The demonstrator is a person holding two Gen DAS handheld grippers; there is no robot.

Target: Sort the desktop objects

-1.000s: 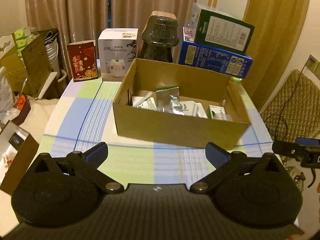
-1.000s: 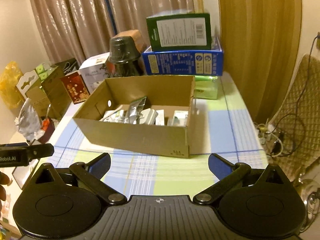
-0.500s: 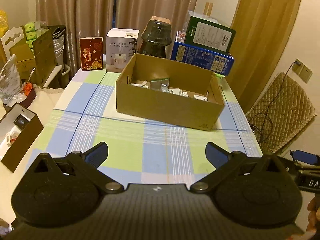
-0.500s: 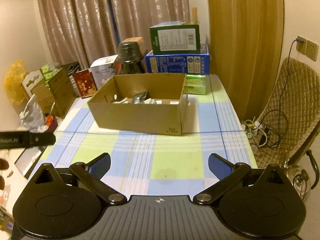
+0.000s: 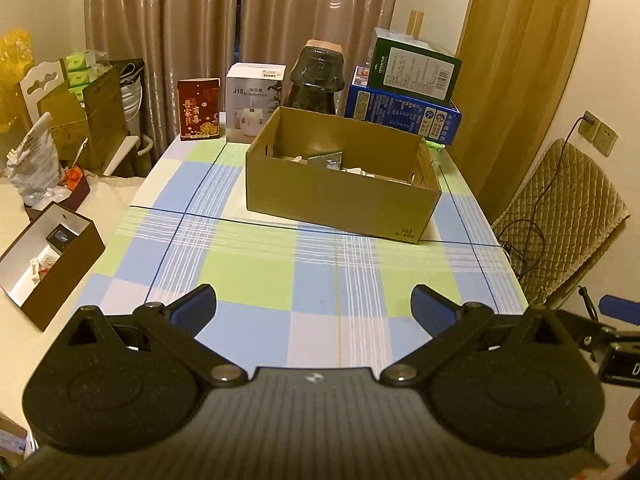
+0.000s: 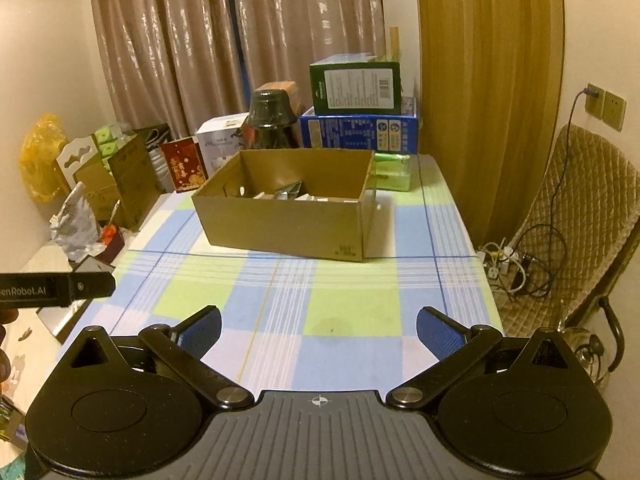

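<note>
An open cardboard box [image 5: 340,196] [image 6: 280,224] stands on the far half of the checked tablecloth [image 5: 248,272] [image 6: 280,300]. Several small packets and a silver pouch [image 5: 330,160] [image 6: 290,191] lie inside it. My left gripper [image 5: 314,306] hovers open over the near edge of the table, well short of the box, with nothing between its blue pads. My right gripper [image 6: 318,326] is open too, equally far back and holding nothing. The other gripper's tip shows at each view's edge.
Behind the box stand a red carton [image 5: 199,109], a white humidifier box [image 5: 254,102], a dark jar [image 5: 316,80] and stacked blue and green boxes [image 5: 404,112]. An open brown box [image 5: 48,264] sits left of the table. A padded chair [image 6: 576,232] with cables stands right.
Both grippers have pulled back and up from the cardboard box, which now looks smaller and farther away. More of the tablecloth shows in front. Both stay open.
</note>
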